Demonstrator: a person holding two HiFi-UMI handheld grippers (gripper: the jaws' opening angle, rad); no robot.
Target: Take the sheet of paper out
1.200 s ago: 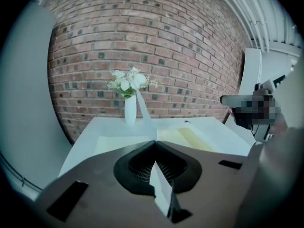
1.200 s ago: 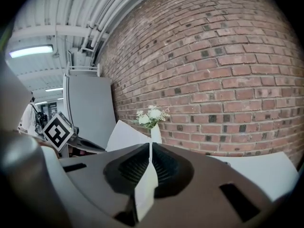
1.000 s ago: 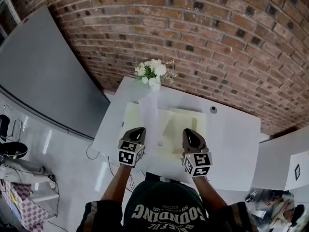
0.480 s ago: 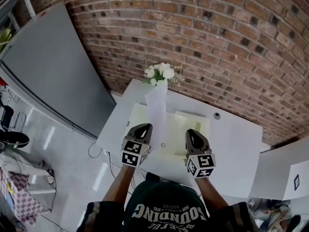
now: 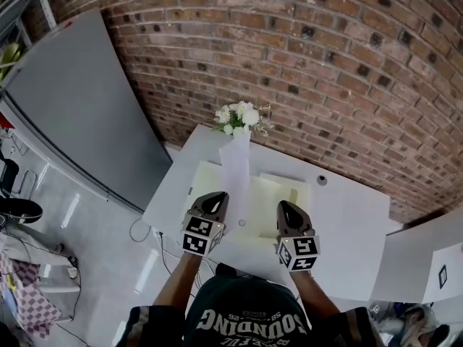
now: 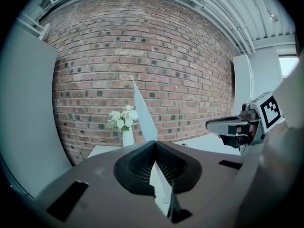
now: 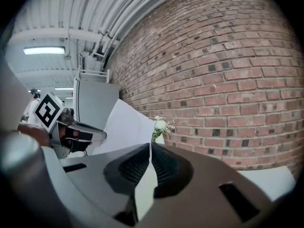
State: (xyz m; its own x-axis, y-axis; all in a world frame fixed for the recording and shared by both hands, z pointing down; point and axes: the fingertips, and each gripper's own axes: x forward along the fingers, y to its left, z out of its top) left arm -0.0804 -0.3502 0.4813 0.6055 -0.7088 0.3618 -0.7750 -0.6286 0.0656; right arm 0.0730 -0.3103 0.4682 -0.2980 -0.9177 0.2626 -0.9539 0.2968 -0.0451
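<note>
Both forearms reach out from under the head, roughly parallel and set a little apart. The left gripper and the right gripper are held at about the same height, side by side, with their marker cubes nearest the body and their jaws pointing away. Each pair of jaws is closed on the sheet of paper, the pads pressed flat against it

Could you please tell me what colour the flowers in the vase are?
White flowers, clearest in the head view.
</note>
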